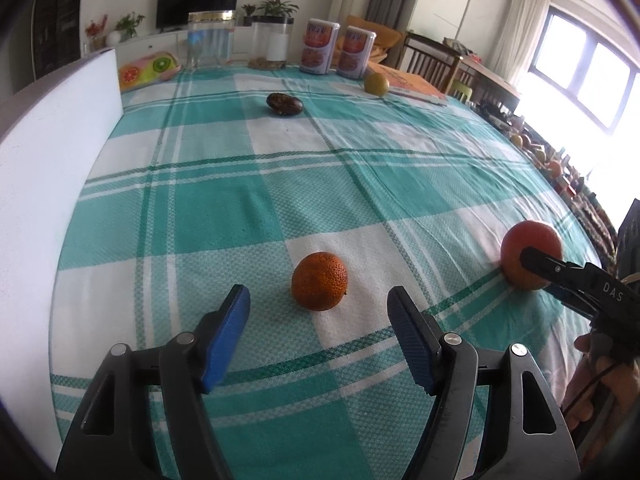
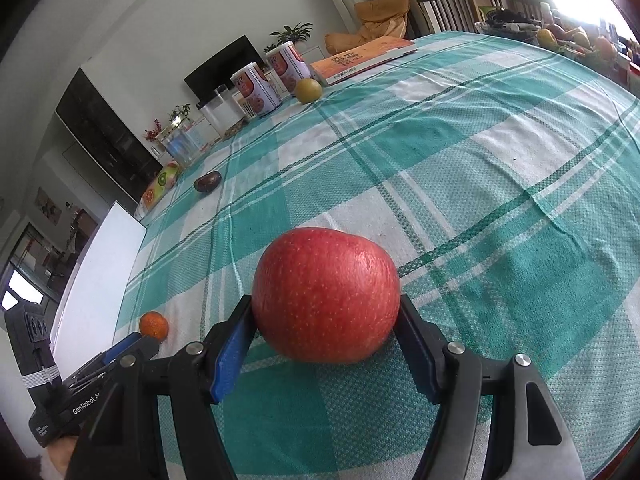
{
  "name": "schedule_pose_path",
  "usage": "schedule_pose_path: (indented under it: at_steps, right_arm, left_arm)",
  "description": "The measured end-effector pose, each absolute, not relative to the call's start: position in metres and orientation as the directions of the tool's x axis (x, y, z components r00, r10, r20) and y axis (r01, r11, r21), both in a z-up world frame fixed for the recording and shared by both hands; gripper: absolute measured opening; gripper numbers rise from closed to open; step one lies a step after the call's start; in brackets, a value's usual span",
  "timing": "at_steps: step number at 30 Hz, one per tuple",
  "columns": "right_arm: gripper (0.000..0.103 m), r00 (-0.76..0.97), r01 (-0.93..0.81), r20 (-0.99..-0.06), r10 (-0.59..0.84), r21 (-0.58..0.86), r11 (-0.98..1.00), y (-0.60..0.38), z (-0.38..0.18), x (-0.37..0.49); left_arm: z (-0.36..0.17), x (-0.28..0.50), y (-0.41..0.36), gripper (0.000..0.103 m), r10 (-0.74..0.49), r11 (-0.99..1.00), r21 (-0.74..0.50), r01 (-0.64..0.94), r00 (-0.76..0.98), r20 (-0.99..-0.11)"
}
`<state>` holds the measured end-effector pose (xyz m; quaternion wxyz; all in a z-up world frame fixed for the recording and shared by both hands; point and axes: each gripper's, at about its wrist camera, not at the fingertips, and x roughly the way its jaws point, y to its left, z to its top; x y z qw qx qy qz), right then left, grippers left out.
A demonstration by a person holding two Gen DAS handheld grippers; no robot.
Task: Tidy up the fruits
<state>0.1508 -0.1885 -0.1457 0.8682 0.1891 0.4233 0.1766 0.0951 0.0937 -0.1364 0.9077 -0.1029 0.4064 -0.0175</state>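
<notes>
right gripper (image 2: 326,320): your pads pinch the apple (image 2: 326,294) at its widest, it rests on the bench (image 2: 500,184) | left gripper (image 1: 318,312): spread wide, orange (image 1: 319,286) just ahead between fingers (lined up to straddle it)

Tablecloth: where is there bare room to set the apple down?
The widest bare stretch of the tablecloth lies between the orange and the dark fruit. The strip along the white board is free too. The far edge is crowded: jars, cans, book, green fruit.
</notes>
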Motion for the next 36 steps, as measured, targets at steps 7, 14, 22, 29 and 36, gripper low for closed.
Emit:
schedule_pose_path:
  at_steps: [7,14,22,29,36]
  right_arm:
    - [0.068,0.582,-0.147,-0.669,0.463,0.473,0.869,-0.188,-0.145,0.151]
    - [0.068,0.534,-0.176,-0.616,0.58,0.589,0.788,-0.194,-0.147,0.151]
    - [0.068,0.329,-0.388,-0.494,0.805,0.707,0.592,-0.092,-0.09,0.124]
    - [0.068,0.003,-0.721,-0.564,0.826,0.571,0.392,0.114,-0.031,0.056]
    - [0.068,0.003,-0.9,-0.76,0.65,0.281,0.333,0.239,-0.056,-0.001]
  left_arm:
    - [-0.142,0.117,0.079,0.061,-0.074,0.993,-0.114,-0.022,0.634,-0.77]
    - [-0.126,0.1,0.09,0.027,-0.185,0.958,-0.282,-0.055,0.633,-0.752]
    - [-0.01,-0.015,0.164,0.028,-0.298,0.871,-0.489,-0.039,0.749,-0.591]
    - [-0.016,-0.058,0.308,0.028,0.129,0.84,-0.297,-0.453,0.7,-0.703]
    - [-0.062,-0.087,0.366,0.03,0.3,0.713,-0.171,-0.68,0.517,-0.802]
